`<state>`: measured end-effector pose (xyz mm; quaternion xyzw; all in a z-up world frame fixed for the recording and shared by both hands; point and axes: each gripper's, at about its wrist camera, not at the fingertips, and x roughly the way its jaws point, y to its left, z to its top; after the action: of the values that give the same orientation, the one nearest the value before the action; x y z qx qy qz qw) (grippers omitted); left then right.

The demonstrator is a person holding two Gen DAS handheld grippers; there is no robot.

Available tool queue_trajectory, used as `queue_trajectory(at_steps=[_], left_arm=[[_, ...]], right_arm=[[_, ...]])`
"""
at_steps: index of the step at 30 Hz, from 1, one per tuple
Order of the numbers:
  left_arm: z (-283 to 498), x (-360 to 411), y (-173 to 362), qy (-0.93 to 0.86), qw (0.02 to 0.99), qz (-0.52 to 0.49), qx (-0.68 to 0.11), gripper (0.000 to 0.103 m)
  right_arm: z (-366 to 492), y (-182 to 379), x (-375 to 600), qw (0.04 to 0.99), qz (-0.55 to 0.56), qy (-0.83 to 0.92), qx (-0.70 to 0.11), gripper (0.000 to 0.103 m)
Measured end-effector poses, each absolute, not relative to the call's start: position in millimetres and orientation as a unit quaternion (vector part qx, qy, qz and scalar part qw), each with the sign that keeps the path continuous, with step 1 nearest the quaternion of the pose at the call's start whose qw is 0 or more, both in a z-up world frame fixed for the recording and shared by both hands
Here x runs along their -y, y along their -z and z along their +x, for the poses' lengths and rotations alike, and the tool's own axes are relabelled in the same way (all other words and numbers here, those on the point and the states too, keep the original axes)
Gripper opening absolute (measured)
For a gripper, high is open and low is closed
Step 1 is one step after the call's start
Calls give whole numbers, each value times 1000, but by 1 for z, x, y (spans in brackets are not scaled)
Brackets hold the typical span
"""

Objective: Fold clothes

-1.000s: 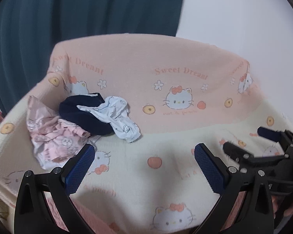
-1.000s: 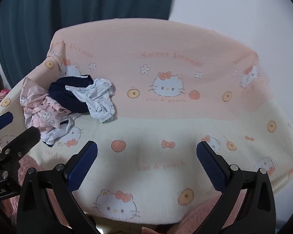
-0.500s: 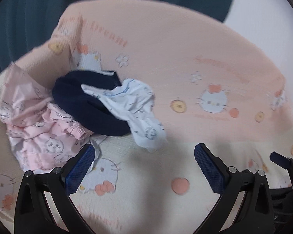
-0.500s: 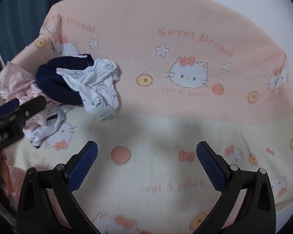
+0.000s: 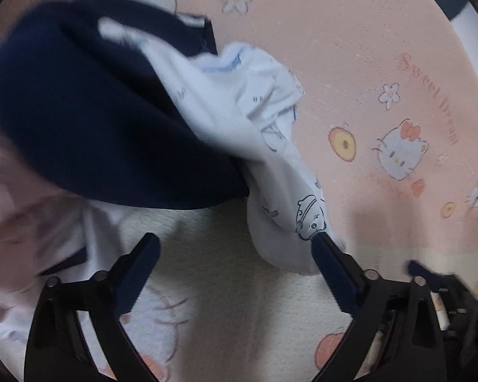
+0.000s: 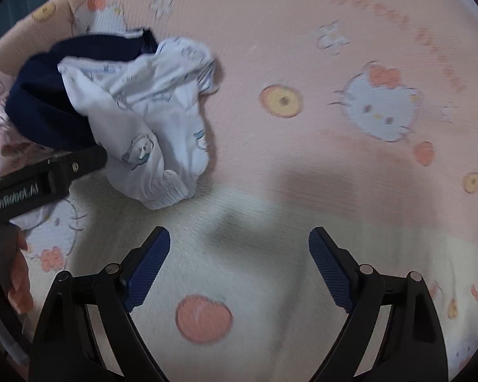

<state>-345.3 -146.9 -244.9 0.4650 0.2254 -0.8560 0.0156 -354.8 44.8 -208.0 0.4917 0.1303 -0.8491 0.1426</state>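
Clothes pile sitting on the blanket [image 6: 302, 191]: white garment [image 6: 149, 121] overlapping the navy one [image 6: 44, 111], pink one [image 5: 22, 222] blurring out. Left gripper [image 5: 235, 254] and right gripper [image 6: 239, 254] both gaping, gripping nothing; left's right finger [image 5: 331, 270] is covering the white hem.

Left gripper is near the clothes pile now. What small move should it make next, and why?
Probably ease the left gripper forward a little and close on the white printed garment. The jaws are open, the garment lies on top of the navy garment, and its lower end touches one finger.

White garment [image 6: 149, 121] atop navy garment [image 6: 47, 102]
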Motion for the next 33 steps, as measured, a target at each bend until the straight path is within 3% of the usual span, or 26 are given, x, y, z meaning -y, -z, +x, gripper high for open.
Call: queue_trajectory(at_steps=[5, 6, 9, 11, 12, 14, 15, 16, 19, 25, 33], left_arm=[[-361, 143, 261, 840, -33, 473, -266, 84], [-365, 142, 264, 836, -41, 474, -272, 77], [-372, 133, 270, 835, -51, 482, -260, 38], [-373, 126, 272, 837, -54, 485, -248, 32], [-373, 123, 272, 838, -58, 486, -243, 24], [-374, 116, 271, 840, -64, 486, -233, 17], [-374, 114, 269, 840, -69, 485, -232, 14], [-373, 111, 268, 841, -73, 483, -231, 13], [-372, 106, 268, 837, -87, 484, -240, 10], [-363, 86, 270, 817, -120, 495, -269, 7], [-311, 45, 249, 819, -135, 502, -242, 6]], right_arm=[[-380, 235, -30, 193, 511, 834, -81, 87], [-383, 237, -27, 197, 509, 834, -79, 88], [-391, 244, -14, 219, 497, 835, -89, 84], [-396, 252, -6, 246, 502, 823, -99, 53], [-396, 255, -3, 251, 506, 819, -104, 36], [-395, 255, -2, 254, 507, 817, -111, 27], [-393, 251, -3, 254, 502, 819, -112, 17], [-391, 247, -6, 257, 497, 822, -110, 10], [-384, 234, -16, 254, 488, 829, -104, 7], [-366, 205, -37, 234, 470, 845, -104, 5], [-318, 187, -72, 208, 492, 842, -77, 6]])
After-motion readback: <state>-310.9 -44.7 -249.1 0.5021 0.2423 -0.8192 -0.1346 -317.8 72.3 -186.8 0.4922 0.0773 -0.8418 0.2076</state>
